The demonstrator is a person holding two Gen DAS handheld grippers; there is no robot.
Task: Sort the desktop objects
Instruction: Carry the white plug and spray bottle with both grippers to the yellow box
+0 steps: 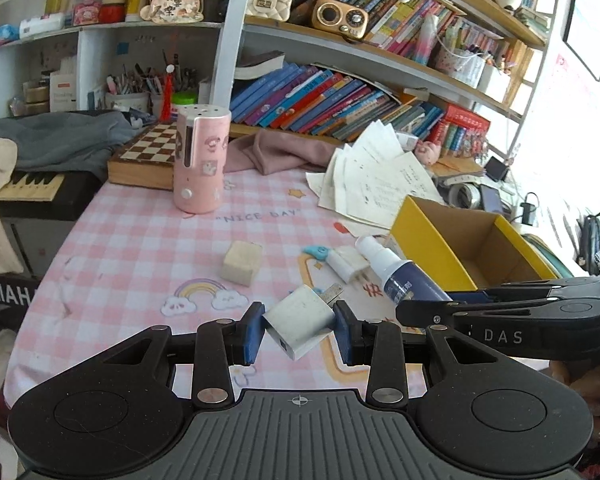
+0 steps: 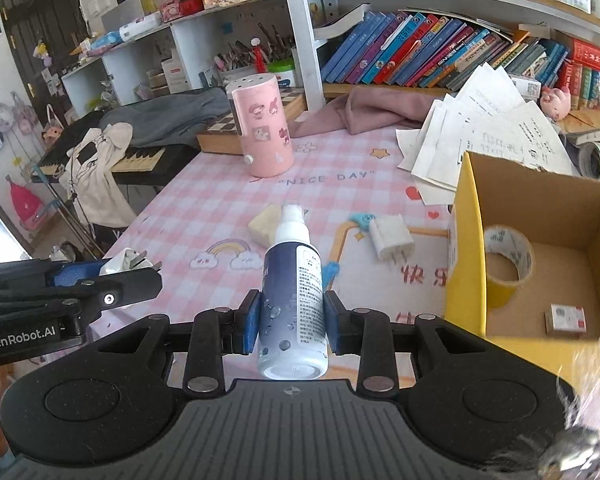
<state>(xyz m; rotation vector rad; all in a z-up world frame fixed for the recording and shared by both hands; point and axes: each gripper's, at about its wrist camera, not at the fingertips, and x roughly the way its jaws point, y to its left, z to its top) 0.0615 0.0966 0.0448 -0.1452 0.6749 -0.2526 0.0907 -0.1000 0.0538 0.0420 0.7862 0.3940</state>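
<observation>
My left gripper [image 1: 299,332] is shut on a white plug adapter [image 1: 300,326], prongs pointing up right, held above the pink checked tablecloth [image 1: 140,240]. It also shows in the right wrist view [image 2: 126,264]. My right gripper [image 2: 291,320] is shut on a blue and white spray bottle [image 2: 292,300], nozzle pointing away; the bottle shows in the left wrist view [image 1: 404,276]. A yellow cardboard box [image 2: 466,248] stands to the right, holding a tape roll [image 2: 508,256] and a small box [image 2: 566,320]. A second white plug [image 2: 392,238] and a beige block [image 1: 242,262] lie on the cloth.
A pink cylinder container [image 1: 200,160] stands at the back by a chessboard box [image 1: 144,160]. Loose papers [image 1: 376,180] and a pink cloth [image 1: 276,152] lie at the back right. Bookshelves rise behind. A keyboard with clothes [image 2: 112,152] sits left of the table.
</observation>
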